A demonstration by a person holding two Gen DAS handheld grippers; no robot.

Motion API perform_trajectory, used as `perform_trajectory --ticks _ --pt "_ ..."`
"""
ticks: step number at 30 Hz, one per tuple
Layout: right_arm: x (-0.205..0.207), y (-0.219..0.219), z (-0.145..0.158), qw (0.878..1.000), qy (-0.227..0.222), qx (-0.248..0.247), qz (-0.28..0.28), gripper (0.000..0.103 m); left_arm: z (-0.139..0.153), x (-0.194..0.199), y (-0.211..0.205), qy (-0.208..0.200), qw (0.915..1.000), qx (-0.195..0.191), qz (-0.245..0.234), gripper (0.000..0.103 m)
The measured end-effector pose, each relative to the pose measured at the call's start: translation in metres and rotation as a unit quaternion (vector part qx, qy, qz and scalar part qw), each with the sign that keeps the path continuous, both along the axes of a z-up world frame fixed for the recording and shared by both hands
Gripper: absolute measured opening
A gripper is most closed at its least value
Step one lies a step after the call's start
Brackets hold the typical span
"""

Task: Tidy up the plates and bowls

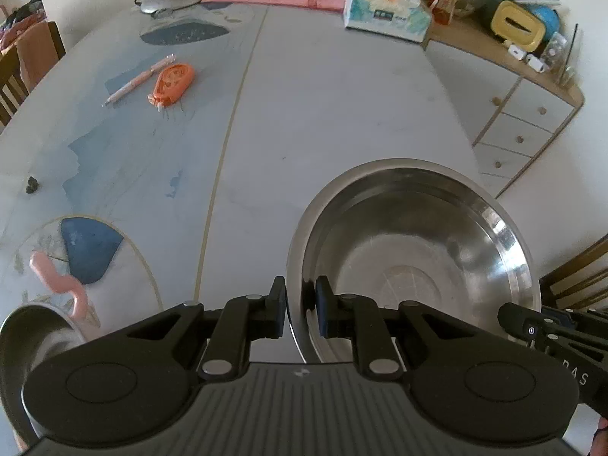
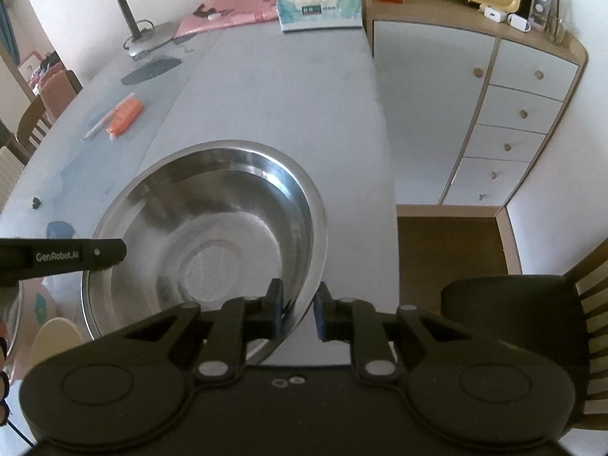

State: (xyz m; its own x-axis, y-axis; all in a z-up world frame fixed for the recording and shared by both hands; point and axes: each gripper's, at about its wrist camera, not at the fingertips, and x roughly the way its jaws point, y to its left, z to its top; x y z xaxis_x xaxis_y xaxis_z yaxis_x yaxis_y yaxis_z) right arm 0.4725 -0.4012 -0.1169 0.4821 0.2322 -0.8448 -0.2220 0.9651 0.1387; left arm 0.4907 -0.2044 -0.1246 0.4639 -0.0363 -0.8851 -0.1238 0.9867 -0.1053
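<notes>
- The left gripper pinches the near-left rim of the big steel bowl, one finger inside the wall and one outside.
- The right gripper straddles the bowl's right rim; whether its pads quite touch the metal I cannot tell (a sliver of gap shows on the outer side).
- The bowl sits near the right front edge of the table, apparently tilted.
- Judgement: close both grips evenly and lift level, since thin polished steel slips easily.
- A smaller bowl waits near left; the tissue box stands well beyond.
</notes>
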Motion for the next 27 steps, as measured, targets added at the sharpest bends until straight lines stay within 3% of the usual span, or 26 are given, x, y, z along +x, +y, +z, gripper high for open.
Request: perform_trajectory --ticks 13,21,27 --pt "-0.072 -0.007 0.068 1.000 -0.022 0.006 -0.008 0.017 0.069 -0.076 0.007 -0.024 0.9996 -0.004 -0.016 0.015" --pt "-0.134 0.019 0.099 0.999 -0.040 0.004 -0.007 0.017 0.101 -0.140 0.036 -0.039 0.9989 -0.011 -0.021 0.015" --pt "-0.186 0.058 0.114 0.999 -0.049 0.002 -0.005 0.017 0.116 -0.191 0.081 -0.045 0.9985 -0.017 -0.025 0.015"
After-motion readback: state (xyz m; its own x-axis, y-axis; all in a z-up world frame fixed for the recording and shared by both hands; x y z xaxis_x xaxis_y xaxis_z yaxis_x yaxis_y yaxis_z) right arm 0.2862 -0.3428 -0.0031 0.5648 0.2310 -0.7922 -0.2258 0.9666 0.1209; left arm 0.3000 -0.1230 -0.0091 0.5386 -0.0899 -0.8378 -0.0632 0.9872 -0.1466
